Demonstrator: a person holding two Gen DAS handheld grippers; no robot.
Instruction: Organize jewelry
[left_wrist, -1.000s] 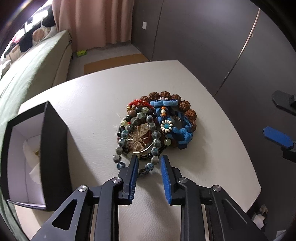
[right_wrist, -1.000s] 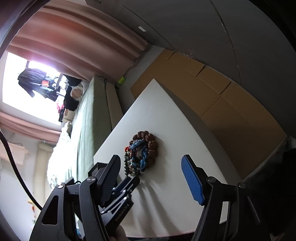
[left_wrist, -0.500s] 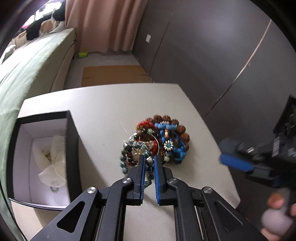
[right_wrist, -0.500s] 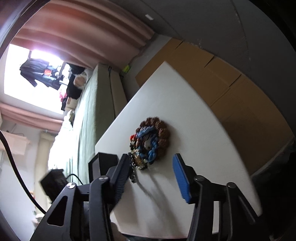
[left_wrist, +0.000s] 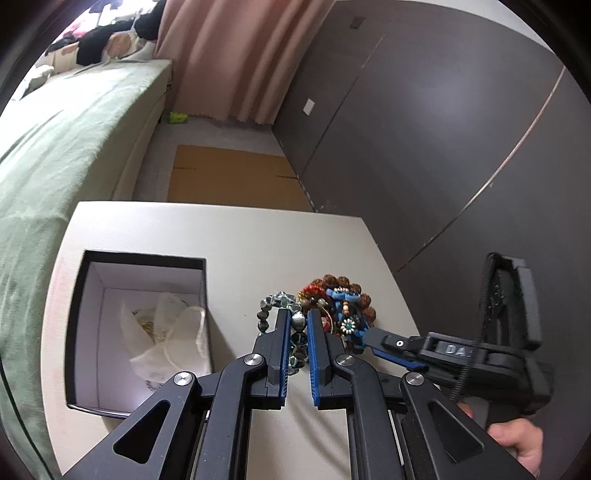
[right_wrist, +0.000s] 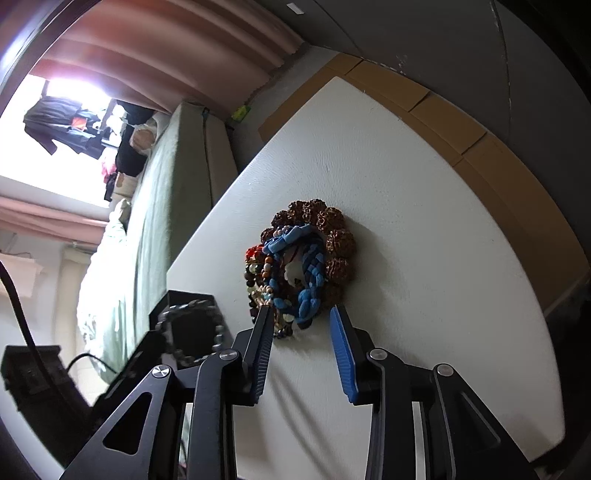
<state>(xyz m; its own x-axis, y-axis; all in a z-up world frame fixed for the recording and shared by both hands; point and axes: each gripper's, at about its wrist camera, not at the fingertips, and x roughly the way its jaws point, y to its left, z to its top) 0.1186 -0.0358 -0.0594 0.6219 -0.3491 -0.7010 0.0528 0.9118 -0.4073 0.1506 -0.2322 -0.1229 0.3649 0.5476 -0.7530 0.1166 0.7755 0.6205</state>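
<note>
beaded bracelet (left_wrist: 280, 317) pinched by left tool (left_wrist: 297, 325); right view: hanging loop.

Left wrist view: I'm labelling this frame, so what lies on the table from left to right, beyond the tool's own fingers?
Black box with crumpled white paper → grey bead bracelet held in the left tool → jewelry pile → right tool.
</note>
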